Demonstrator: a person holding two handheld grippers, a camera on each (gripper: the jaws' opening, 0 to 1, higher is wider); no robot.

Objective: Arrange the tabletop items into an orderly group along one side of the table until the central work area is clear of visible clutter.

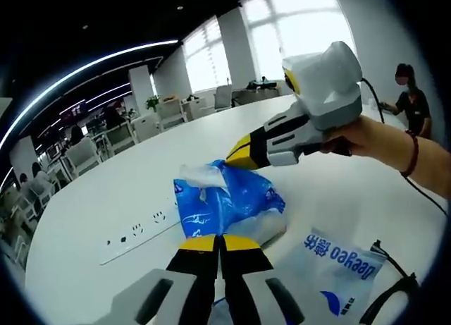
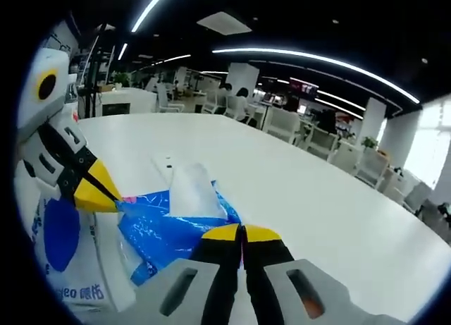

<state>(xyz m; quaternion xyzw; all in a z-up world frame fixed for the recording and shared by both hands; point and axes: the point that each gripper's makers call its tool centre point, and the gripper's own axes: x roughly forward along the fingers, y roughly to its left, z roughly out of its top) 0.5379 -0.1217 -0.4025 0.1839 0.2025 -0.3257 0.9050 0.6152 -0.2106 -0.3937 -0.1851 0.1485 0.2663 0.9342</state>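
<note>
both tongs, left [image 1: 220, 242] and right [image 2: 242, 231], pinch the blue tissue pack [image 1: 229, 205] (tissue poking out) on the white table [image 1: 91, 198].

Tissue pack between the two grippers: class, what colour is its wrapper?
Blue, with white tissue poking out of the tissue pack; clearest in the left gripper view.

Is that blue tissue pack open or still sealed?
Open: a white tissue sticks out of the blue tissue pack, pinched at opposite ends by both shut claws, left and right.
</note>
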